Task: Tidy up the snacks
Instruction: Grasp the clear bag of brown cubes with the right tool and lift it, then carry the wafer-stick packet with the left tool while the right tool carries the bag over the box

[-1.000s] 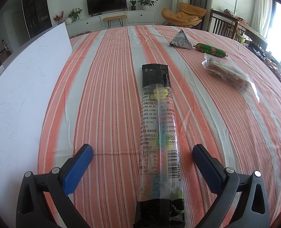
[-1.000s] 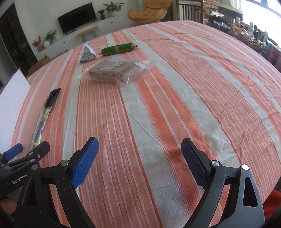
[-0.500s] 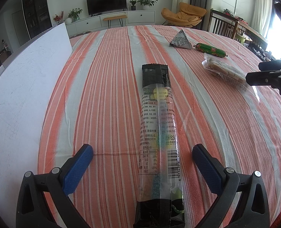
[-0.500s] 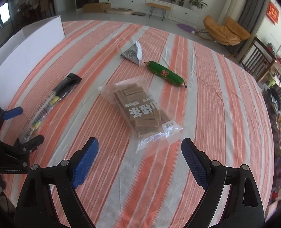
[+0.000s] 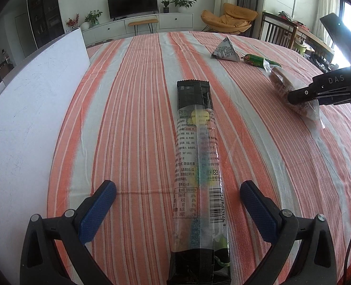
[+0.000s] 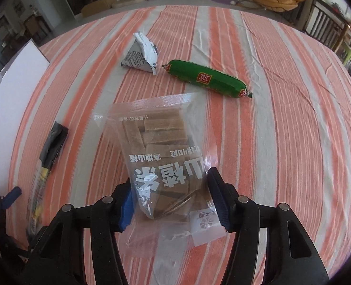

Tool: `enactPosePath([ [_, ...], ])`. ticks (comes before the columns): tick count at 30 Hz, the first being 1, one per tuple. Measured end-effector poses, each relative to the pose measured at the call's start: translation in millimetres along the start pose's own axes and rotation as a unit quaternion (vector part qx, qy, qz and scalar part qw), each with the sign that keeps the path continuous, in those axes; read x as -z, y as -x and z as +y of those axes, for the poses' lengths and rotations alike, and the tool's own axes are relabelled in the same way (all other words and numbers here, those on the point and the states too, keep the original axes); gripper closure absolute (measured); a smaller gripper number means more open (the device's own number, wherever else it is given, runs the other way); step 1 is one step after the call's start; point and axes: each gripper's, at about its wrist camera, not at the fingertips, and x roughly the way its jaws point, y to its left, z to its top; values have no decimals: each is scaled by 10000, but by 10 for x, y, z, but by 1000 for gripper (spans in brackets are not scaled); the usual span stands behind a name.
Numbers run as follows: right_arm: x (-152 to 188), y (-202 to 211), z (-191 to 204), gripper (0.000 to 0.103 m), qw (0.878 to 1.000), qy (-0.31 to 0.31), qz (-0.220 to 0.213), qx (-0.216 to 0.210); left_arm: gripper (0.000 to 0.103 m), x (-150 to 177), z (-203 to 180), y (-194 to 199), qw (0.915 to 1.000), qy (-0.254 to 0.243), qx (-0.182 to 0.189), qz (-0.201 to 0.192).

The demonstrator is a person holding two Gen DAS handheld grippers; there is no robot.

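Observation:
A long clear-and-black candy stick pack (image 5: 198, 163) lies on the striped tablecloth between the fingers of my open left gripper (image 5: 177, 204), not touched. It also shows at the left of the right wrist view (image 6: 44, 163). My right gripper (image 6: 173, 194) has closed in around the near end of a clear bag of brown hawthorn bars (image 6: 162, 152), both pads against its sides. The bag (image 5: 287, 85) and the right gripper's finger (image 5: 322, 90) also show at the right of the left wrist view. Beyond lie a green sausage (image 6: 208, 78) and a grey triangular packet (image 6: 139, 55).
A white board (image 5: 30, 109) stands along the left side of the table, also in the right wrist view (image 6: 9, 90). The striped tablecloth (image 6: 294, 130) covers the round table. Chairs (image 5: 279, 30) stand past the far right edge.
My right gripper swung left and forward over the bag of brown bars, came down and narrowed its jaws around the bag's near end. The left gripper has stayed still.

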Motion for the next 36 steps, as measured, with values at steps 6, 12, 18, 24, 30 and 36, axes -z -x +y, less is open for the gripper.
enactPosePath([
  [6,836,364,-105,54,9801,-1453,-618,-1201,66,-61,-84,90,9985,-472,284,47],
  [12,1577,562,-68,53,9178,-2596,-1260,-2728,83,-16,17,274,9965,-142,814,84],
  [18,1841,658,56,53,8842,-2884,-1464,-3370,84,109,155,761,9903,239,1370,-70],
  [24,1947,754,90,53,8720,-2959,-1589,-3561,84,122,206,1343,9823,271,1818,-346],
  [30,1978,923,221,53,8669,-2831,-1678,-3744,84,88,345,1818,9724,432,2207,-624],
  [36,1923,944,412,53,8627,-2703,-1620,-3956,84,80,504,2120,9657,538,2404,-823],
])
